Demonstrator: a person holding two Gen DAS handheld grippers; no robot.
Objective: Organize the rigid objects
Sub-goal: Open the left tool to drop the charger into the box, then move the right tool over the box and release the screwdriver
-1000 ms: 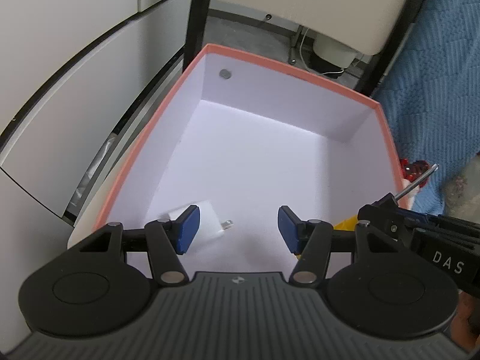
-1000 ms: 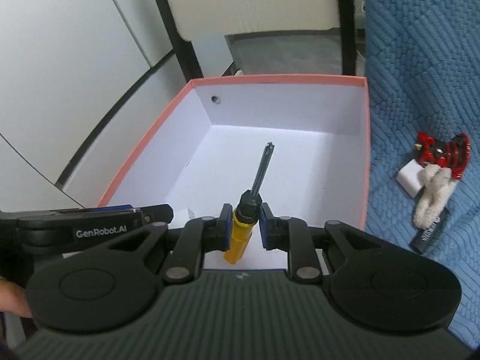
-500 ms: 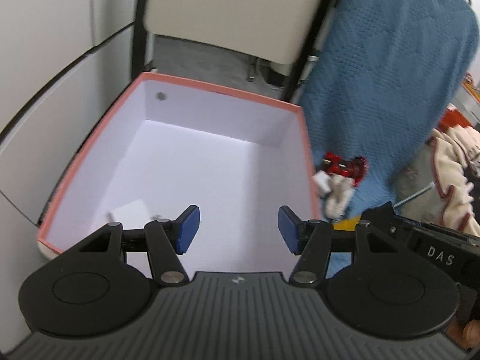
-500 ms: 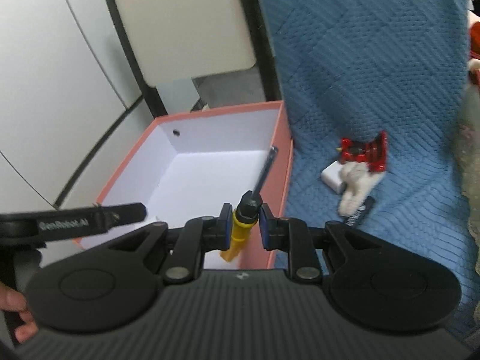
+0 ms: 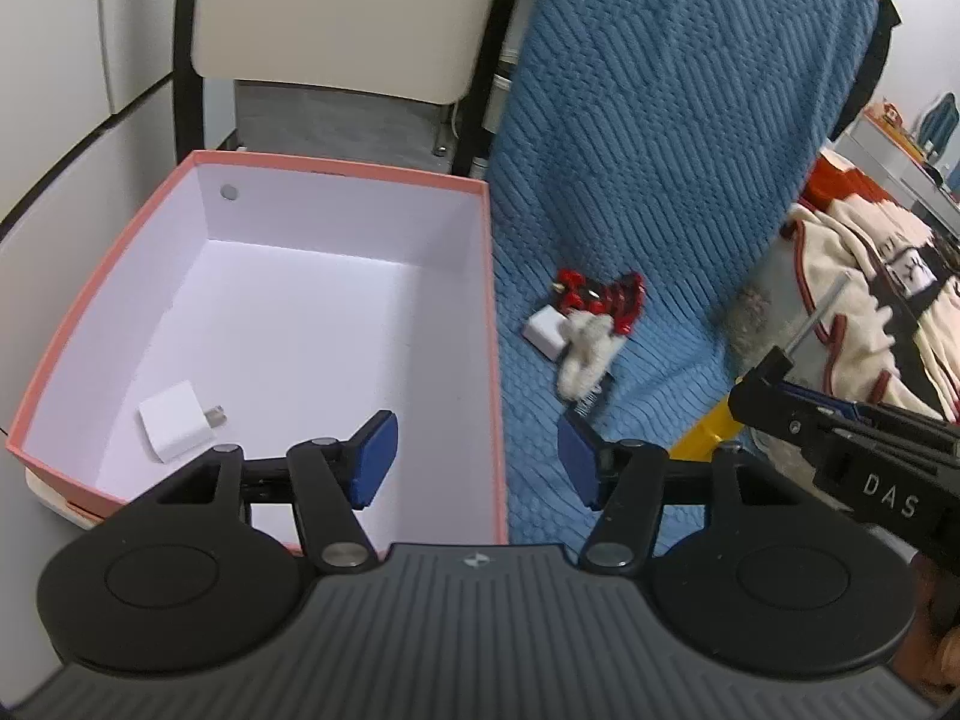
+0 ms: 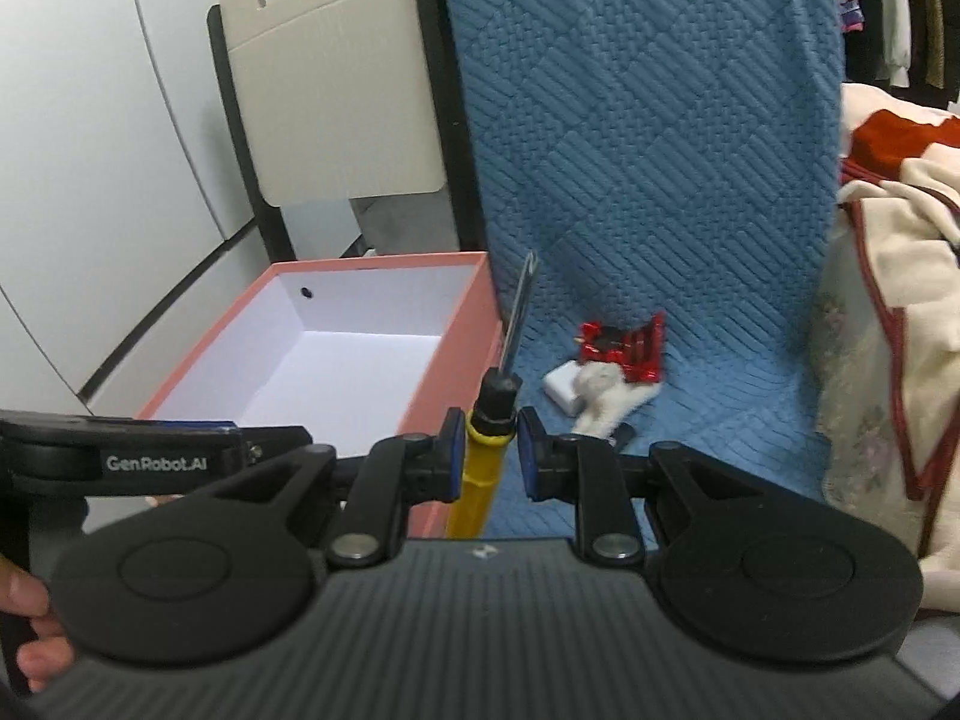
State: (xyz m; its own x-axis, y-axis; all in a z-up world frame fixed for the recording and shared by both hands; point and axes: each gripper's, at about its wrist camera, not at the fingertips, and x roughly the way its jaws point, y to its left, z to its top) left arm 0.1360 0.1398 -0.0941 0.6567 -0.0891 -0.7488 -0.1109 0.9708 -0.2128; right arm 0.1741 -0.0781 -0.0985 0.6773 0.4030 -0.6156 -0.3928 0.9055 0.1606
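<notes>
A pink-rimmed box point(image 5: 489, 324) with a white inside stands at the left, and one white plug charger point(image 5: 177, 429) lies in its near left corner. My left gripper point(image 5: 477, 450) is open and holds nothing; its fingers straddle the box's right wall from above. My right gripper point(image 6: 491, 444) is shut on a yellow-handled screwdriver point(image 6: 483, 480), whose metal shaft points up and away, just right of the box point(image 6: 360, 354). The same yellow handle point(image 5: 711, 432) shows at the right edge of the left wrist view. On the blue blanket point(image 5: 630, 180) lie a second white charger point(image 5: 543, 330), a red toy point(image 5: 600, 294) and a small white plush point(image 5: 585, 348).
A chair with a cream back point(image 5: 336, 18) stands behind the box. White cabinet panels point(image 6: 90, 150) run along the left. A cream and red blanket point(image 6: 900, 300) is heaped at the right. A person's fingers point(image 6: 24, 600) show at the lower left edge.
Both grippers have swung right and risen from over the box's inside towards the blue blanket. The screwdriver stays in the right gripper. The charger lies where it was in the box.
</notes>
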